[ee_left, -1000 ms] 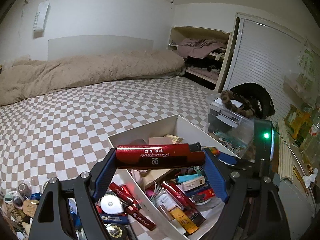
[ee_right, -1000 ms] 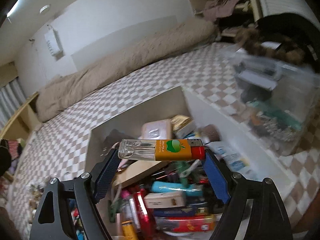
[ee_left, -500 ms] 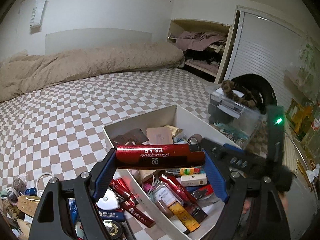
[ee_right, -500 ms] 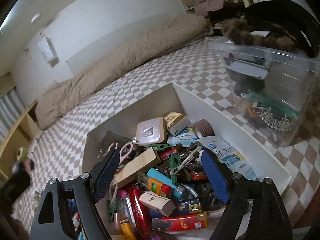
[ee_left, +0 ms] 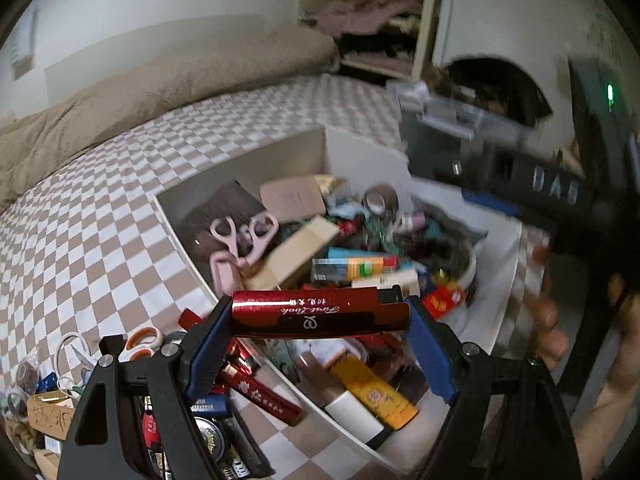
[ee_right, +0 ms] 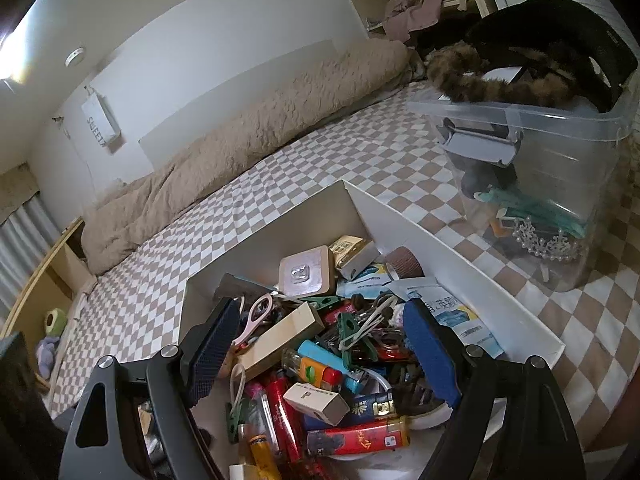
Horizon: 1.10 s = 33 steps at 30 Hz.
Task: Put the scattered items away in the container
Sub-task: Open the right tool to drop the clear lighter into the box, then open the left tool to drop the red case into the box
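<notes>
My left gripper (ee_left: 320, 344) is shut on a red lighter (ee_left: 320, 317) held crosswise between its blue pads, above the near left edge of the white box (ee_left: 248, 160). My right gripper (ee_right: 320, 356) is open and empty, hovering over the same white box (ee_right: 460, 256), which is full of small items. The orange and clear lighter (ee_right: 316, 370) lies inside among them; it also shows in the left wrist view (ee_left: 354, 267). Scattered items, including red lighters (ee_left: 260, 394) and orange-handled scissors (ee_left: 140, 340), lie on the checkered bed left of the box.
A clear plastic bin (ee_right: 560, 160) with a fur band and a black object on top stands right of the box. A beige duvet (ee_right: 260, 120) lies along the far wall. The right gripper's body (ee_left: 560, 192) passes blurred at the right of the left wrist view.
The right gripper let go of the orange and clear lighter, which now lies in the box. The left gripper moved closer over the box with the red lighter.
</notes>
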Each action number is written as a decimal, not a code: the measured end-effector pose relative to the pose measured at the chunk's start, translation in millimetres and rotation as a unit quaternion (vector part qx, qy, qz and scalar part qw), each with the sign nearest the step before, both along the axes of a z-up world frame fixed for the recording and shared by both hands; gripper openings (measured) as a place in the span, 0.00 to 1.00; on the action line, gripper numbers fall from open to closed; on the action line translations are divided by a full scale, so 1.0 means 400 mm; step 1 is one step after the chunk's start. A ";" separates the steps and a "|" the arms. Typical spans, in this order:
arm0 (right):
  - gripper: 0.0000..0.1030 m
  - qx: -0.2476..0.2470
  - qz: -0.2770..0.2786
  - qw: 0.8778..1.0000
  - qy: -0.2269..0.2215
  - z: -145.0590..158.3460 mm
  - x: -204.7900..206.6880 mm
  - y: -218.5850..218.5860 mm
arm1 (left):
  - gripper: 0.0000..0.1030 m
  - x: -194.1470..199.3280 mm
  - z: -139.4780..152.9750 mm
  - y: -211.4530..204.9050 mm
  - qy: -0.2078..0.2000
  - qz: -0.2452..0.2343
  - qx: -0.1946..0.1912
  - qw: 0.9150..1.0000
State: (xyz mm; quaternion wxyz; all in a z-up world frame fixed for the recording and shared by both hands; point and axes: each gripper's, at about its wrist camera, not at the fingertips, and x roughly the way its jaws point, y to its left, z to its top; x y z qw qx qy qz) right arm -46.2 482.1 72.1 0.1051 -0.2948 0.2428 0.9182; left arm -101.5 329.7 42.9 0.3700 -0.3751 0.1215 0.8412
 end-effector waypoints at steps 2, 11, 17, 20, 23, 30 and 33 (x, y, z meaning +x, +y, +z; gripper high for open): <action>0.82 0.003 0.000 1.000 -0.004 -0.003 -0.003 -0.002 | 0.81 0.005 -0.014 0.010 0.002 -0.010 -0.014 1.000; 0.82 0.009 0.007 1.000 -0.006 -0.003 -0.008 -0.013 | 0.81 0.045 -0.036 0.056 0.016 -0.053 -0.050 0.997; 0.82 0.013 0.010 1.000 -0.007 -0.003 -0.011 -0.019 | 0.81 0.064 -0.033 0.065 0.017 -0.067 -0.051 0.996; 0.82 0.014 0.010 1.000 -0.006 -0.002 -0.010 -0.020 | 0.81 0.067 -0.032 0.067 0.014 -0.067 -0.049 0.996; 0.82 0.015 0.009 1.000 -0.006 -0.001 -0.010 -0.020 | 0.81 0.067 -0.039 0.074 0.009 -0.070 -0.058 0.996; 0.82 0.017 0.009 1.000 -0.008 0.001 -0.010 -0.019 | 0.93 0.073 -0.029 0.072 0.019 -0.065 -0.049 0.996; 0.82 0.017 0.009 1.000 -0.008 0.001 -0.009 -0.020 | 0.93 0.071 -0.024 0.069 0.016 -0.062 -0.046 0.997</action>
